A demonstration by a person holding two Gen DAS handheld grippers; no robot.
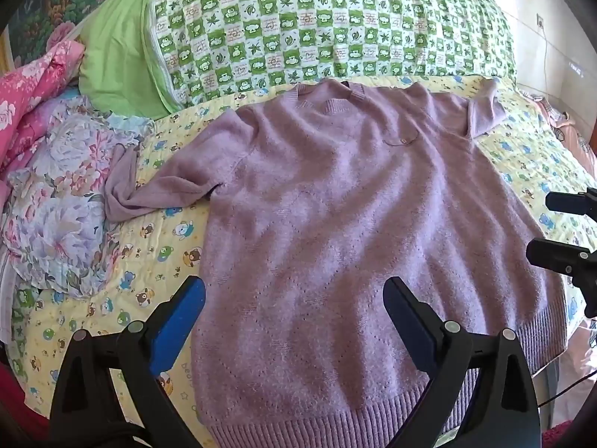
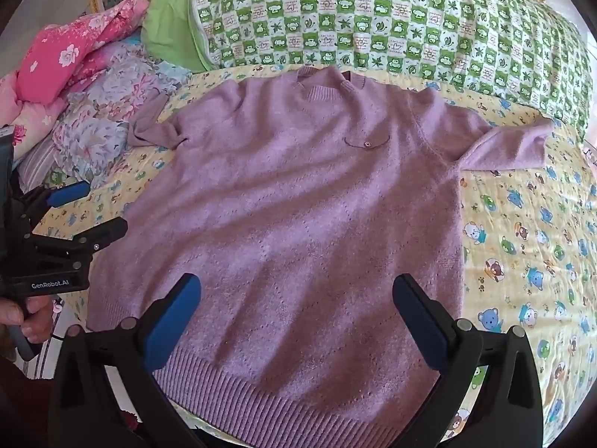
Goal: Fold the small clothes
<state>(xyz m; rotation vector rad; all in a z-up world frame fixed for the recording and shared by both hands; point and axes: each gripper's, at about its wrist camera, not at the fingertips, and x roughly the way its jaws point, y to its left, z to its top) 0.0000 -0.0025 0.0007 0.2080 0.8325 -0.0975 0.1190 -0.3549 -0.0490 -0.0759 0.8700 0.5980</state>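
A lilac knitted sweater (image 1: pixel 335 216) lies spread flat, front up, on a yellow cartoon-bear bedsheet (image 1: pixel 123 283), collar far, ribbed hem near me. Its left sleeve (image 1: pixel 149 190) is bunched at the side; its right sleeve (image 1: pixel 485 112) bends back. My left gripper (image 1: pixel 294 298) is open and empty above the hem's left part. In the right wrist view the sweater (image 2: pixel 298 216) fills the middle; my right gripper (image 2: pixel 296 298) is open and empty above the hem. The left gripper (image 2: pixel 89 209) shows at that view's left edge, and the right gripper (image 1: pixel 559 227) at the left view's right edge.
A green-and-white checked quilt (image 1: pixel 317 30) lies rolled along the far side. Floral bedding (image 1: pixel 63 201) and a pink floral quilt (image 1: pixel 30 97) are piled at the left. Bare bear-print sheet (image 2: pixel 530 261) lies right of the sweater. The bed's near edge runs under the hem.
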